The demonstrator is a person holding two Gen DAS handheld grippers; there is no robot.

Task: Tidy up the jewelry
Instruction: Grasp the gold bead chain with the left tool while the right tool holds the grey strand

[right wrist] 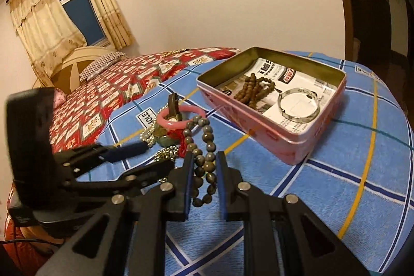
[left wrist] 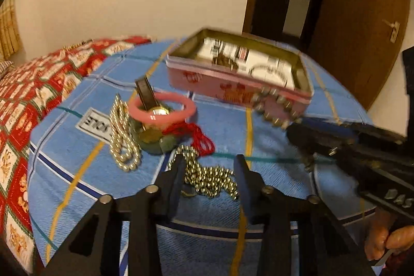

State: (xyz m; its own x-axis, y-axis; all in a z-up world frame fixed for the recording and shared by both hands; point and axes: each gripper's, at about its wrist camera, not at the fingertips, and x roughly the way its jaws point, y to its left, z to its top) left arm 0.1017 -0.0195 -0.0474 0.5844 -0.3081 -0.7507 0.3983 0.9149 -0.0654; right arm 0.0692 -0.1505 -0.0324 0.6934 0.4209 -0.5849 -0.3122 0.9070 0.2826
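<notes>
Left wrist view: left gripper (left wrist: 208,170), fingers apart and gripping nothing, poised over a gold bead chain (left wrist: 207,179) heaped on the blue checked cloth (left wrist: 271,146); the heap lies directly between and just ahead of the fingers. Beyond it, a cluster: second gold chain (left wrist: 123,136), pink bangle (left wrist: 161,107) with a watch (left wrist: 152,102) standing in it, red cord (left wrist: 199,136). Pink tin (left wrist: 233,87), lid off, sits further back to the right. Right gripper (left wrist: 297,128) enters from the right, carrying a grey-brown bead bracelet (left wrist: 274,107) before the tin's near wall. Right wrist view: right gripper (right wrist: 205,167), fingers closed on the bracelet (right wrist: 204,154), whose loop hangs lengthwise between them. The tin (right wrist: 258,126) lies ahead and right, nearer this hand; inside, on printed paper, a brown bead string (right wrist: 252,91) and a silver bangle (right wrist: 297,104).
</notes>
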